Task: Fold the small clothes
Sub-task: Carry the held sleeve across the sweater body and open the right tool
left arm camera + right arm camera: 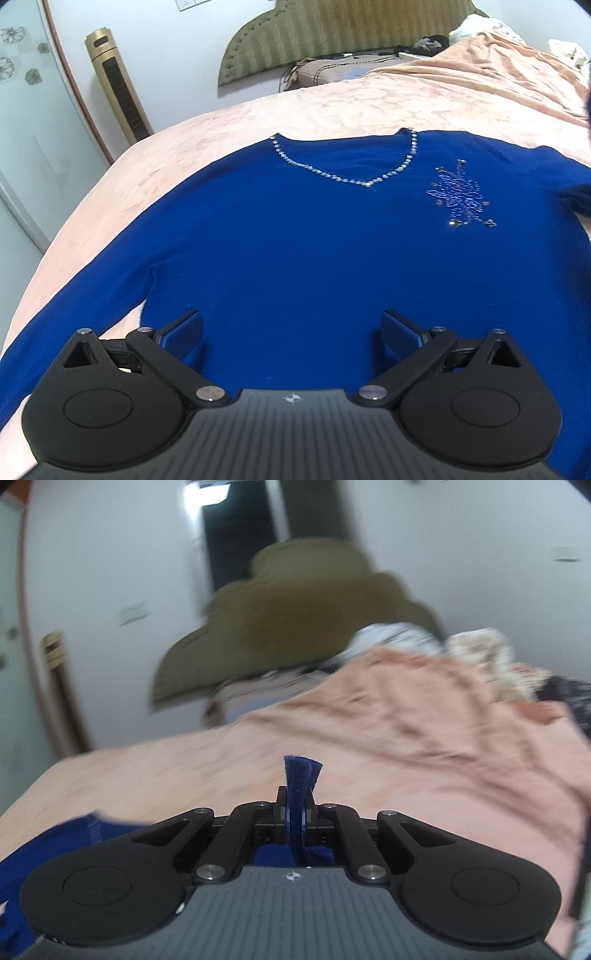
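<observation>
- Left wrist view. We see the blue sweater (314,229) spread face up on the pink bedspread (258,114), its beaded neckline (347,173) turned toward the headboard (325,33) and one sleeve (85,295) running down toward the lower left edge. We judge that it lies flat so that each fold can be made over a smooth panel.
- The left gripper (293,332) hangs over the lower body of the sweater with its jaws spread wide; the blue pads (184,332) have nothing between them and hold nothing — a stance we read as ready to pin or pick up the hem side.
- A gold tower fan (118,85) stands by the wall, well apart from the work.
- Right wrist view. The picture is smeared, so we describe the background only coarsely: bedspread (369,738), headboard (295,620) and crumpled bedding at the right.
- The right gripper (297,812) is clamped on a narrow bunch of the sweater's blue fabric (301,775), which sticks up beyond the fingertips — pinched near an edge, in our judgement, so the cloth can be carried across the body as a fold.
- More of the sweater (55,845) trails at the lower left; which part is pinched we cannot tell.
</observation>
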The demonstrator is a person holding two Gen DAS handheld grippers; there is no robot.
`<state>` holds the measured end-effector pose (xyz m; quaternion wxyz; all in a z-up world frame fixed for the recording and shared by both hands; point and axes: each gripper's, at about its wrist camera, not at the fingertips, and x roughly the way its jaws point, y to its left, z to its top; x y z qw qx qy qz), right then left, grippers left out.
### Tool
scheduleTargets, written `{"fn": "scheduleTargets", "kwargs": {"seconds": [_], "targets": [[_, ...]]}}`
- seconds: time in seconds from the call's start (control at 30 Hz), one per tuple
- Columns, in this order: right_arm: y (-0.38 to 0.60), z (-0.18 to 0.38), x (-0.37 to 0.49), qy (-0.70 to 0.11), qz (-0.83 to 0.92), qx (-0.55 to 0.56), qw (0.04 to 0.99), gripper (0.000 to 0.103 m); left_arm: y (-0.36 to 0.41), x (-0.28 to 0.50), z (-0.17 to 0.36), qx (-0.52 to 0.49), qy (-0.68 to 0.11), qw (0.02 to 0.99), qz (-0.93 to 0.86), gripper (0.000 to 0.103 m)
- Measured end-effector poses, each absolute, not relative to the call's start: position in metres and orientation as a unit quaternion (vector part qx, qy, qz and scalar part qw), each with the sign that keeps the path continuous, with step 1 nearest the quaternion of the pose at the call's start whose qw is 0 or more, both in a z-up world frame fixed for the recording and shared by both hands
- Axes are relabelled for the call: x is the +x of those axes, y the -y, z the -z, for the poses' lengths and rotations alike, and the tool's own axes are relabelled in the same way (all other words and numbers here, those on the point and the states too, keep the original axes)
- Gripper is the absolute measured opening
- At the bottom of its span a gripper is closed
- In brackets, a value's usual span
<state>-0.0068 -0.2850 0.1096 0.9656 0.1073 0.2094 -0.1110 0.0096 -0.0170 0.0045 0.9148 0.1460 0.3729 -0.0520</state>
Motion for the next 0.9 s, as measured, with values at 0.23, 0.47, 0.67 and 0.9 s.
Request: {"fn": "scheduleTargets", "kwargs": {"seconds": [0.23,0.47,0.67,0.9], "targets": [[0.216,-0.087,0.030,-0.280,0.046,0.123,0.951,0.011,-0.002,0.014,-0.003,0.136,-0.372,0.917,0.048,0.103],[0.187,-0.084,0.069,-0.315,0.023,0.151,0.937,0.013,-0.015,0.017,-0.001,0.126,-0.370,0.919,0.052,0.103],[0.156,-0.092,0.103,-0.315,0.014,0.134,0.940,0.013,-0.025,0.012,-0.004,0.107,-0.356,0.927,0.051,0.103],[0.104,-0.079,0.136,-0.321,-0.006,0.118,0.940,0.013,-0.043,0.004,-0.007,0.102,-0.307,0.946,0.036,0.103]]}}
